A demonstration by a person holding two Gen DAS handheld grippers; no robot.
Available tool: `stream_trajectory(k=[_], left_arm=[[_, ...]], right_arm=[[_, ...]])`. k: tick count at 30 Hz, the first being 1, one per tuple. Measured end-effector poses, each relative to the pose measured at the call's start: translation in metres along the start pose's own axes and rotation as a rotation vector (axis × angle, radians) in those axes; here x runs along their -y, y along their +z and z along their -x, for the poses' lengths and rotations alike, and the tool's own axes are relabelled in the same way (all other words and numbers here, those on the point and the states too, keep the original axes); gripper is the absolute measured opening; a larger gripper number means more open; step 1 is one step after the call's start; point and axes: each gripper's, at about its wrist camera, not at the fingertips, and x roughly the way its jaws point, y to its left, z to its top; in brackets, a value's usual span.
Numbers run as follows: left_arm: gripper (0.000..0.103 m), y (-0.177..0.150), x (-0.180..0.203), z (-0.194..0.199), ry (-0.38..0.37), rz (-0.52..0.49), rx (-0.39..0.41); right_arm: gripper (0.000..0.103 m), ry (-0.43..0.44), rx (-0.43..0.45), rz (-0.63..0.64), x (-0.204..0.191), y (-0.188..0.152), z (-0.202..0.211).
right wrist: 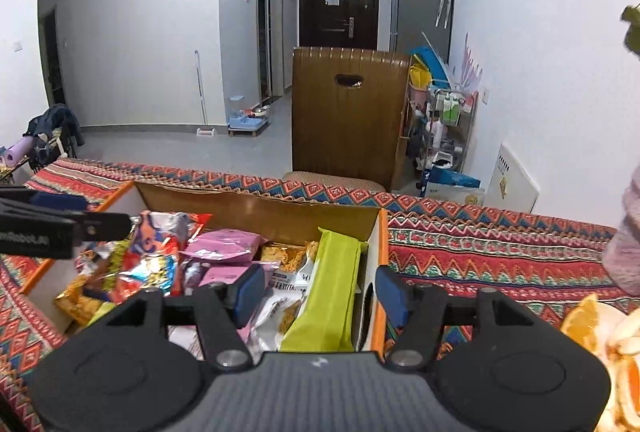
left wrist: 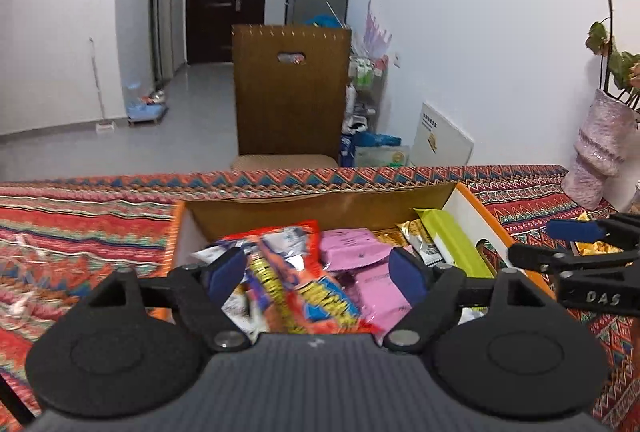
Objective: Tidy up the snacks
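Observation:
An open cardboard box with orange edges stands on the patterned tablecloth, full of snack packets. My left gripper is open and empty over the box's left half, above a red and yellow packet and pink packets. My right gripper is open and empty over the box's right side, above a lime-green packet leaning on the right wall. Each gripper shows at the edge of the other's view.
The tablecloth covers the table around the box. A pink vase with flowers stands at the far right. Orange slices lie at the near right. A wooden chair back stands behind the table.

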Motion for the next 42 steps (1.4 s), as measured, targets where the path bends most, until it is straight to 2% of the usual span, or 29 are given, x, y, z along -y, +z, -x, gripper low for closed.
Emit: stream_trajectory(k=[1, 3, 4, 5, 7, 11, 18, 23, 32, 39, 42], left_arm=[[0.085, -0.001, -0.001, 0.01, 0.008, -0.003, 0.011], [0.094, -0.005, -0.004, 0.029, 0.023, -0.006, 0.046], [0.103, -0.008, -0.006, 0.041, 0.034, -0.006, 0.078], [0.103, -0.011, -0.008, 0.052, 0.042, -0.009, 0.109], [0.103, -0.016, -0.007, 0.07, 0.056, -0.032, 0.145], [0.103, -0.024, -0.006, 0.099, 0.057, -0.021, 0.165], [0.103, -0.042, -0.002, 0.147, 0.064, -0.021, 0.2], [0.103, -0.07, 0.0, 0.183, 0.071, -0.01, 0.232], [0.103, -0.15, 0.018, 0.259, 0.073, -0.001, 0.301], [0.103, -0.221, 0.029, 0.303, 0.08, 0.02, 0.317], [0.103, -0.246, 0.033, 0.318, 0.081, -0.001, 0.316]], right_arm=[[0.068, -0.002, 0.006, 0.001, -0.002, -0.001, 0.008], [0.087, -0.003, 0.022, -0.001, -0.005, -0.003, 0.025], [0.098, -0.007, 0.037, -0.003, -0.006, -0.005, 0.032], [0.1, -0.015, 0.054, -0.004, -0.008, -0.007, 0.04], [0.1, -0.029, 0.076, -0.01, -0.009, -0.01, 0.055], [0.1, -0.012, 0.097, -0.028, -0.014, -0.015, 0.081], [0.1, -0.013, 0.137, 0.018, -0.034, -0.027, 0.125], [0.1, -0.005, 0.171, 0.016, -0.046, -0.045, 0.158], [0.101, 0.003, 0.226, 0.05, -0.076, -0.113, 0.224], [0.103, 0.022, 0.26, 0.051, -0.096, -0.179, 0.271], [0.103, 0.009, 0.259, 0.054, -0.103, -0.208, 0.283]])
